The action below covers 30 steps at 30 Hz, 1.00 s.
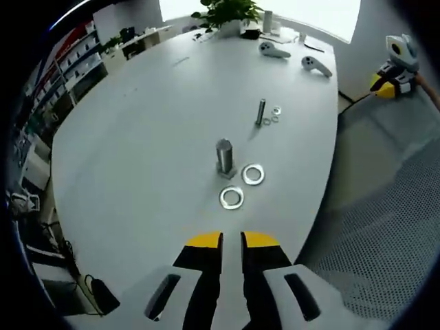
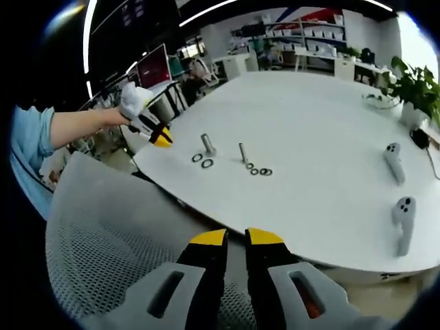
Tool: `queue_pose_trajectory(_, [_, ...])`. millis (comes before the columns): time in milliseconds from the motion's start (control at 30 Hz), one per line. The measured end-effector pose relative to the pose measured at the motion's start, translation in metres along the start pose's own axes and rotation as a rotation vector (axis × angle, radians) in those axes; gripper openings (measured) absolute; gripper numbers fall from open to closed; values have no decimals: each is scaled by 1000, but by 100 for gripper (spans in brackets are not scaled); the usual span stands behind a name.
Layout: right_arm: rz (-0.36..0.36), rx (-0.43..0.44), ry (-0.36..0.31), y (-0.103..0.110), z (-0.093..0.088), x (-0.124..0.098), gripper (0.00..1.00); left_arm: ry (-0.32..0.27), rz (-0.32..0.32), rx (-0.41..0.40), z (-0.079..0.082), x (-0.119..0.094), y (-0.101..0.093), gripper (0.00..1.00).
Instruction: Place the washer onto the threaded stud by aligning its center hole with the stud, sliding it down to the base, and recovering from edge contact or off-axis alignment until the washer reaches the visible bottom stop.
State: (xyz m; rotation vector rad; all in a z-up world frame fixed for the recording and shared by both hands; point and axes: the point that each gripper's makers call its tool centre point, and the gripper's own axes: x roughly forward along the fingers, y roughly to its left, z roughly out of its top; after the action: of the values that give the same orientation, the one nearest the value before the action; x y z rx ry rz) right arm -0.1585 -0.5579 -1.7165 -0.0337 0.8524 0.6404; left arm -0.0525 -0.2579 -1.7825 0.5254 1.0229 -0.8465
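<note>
— On the white counter (image 1: 137,137), what's ahead of your left gripper (image 1: 232,240)?
— Thick threaded stud (image 1: 224,157) standing upright, with two large washers (image 1: 232,198) flat just beside its base, none on it. Thin stud (image 1: 261,112) farther off with three small washers (image 1: 276,110) next to it.
— Left jaws?
— Yellow tips nearly together, only a narrow slit, nothing pinched, hanging over the counter edge, well short of the washers.
— Your right gripper (image 2: 236,240)?
— Same: jaws almost pressed together, holding nothing, touching nothing, above a mesh chair (image 2: 103,234), apart from the counter.
— Anything else in the right gripper view?
— Your left gripper shows at the counter's far-left edge, near the thick stud. Two controllers (image 2: 403,218) lie on the right side, a plant (image 2: 412,86) beyond them.
</note>
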Motion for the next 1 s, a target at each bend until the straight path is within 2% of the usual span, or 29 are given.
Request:
queue_pose_trajectory(100, [-1,2,-2,0,0,0,12,7,-17,16,3,3,-3,9])
queue_pose_trajectory(167, [0,1,-2,0,0,0,13,-14,-40,1,10,7,-5,10])
queue_pose_trajectory(267, [2,0,-3,0,0,0,13,-14,-46,8,14,13,-4,11])
queue_pose_trajectory(433, [1,1,-8,0,1,0,13,35,-39,80,13,26,-8,14])
queue_pose_trajectory(533, [-1,3,-10,0,1,0,13,83,-68,112,6,34,-14,14])
queue_pose_trajectory(600, [-1,4,-10,-1,1,0,13,98,-58,162,5,40,-12,16])
queue_pose_trajectory(667, [-1,3,-11,0,1,0,13,105,-58,171,6,44,-13,19])
queue_pose_trajectory(767, [1,1,-13,0,1,0,13,152,-51,216,3,53,-7,20])
queue_pose_trajectory(867, [1,1,-14,0,1,0,13,156,-51,234,9,59,-1,21])
queue_pose_trajectory(1000, [0,3,-18,0,2,0,13,153,-40,268,18,66,7,27])
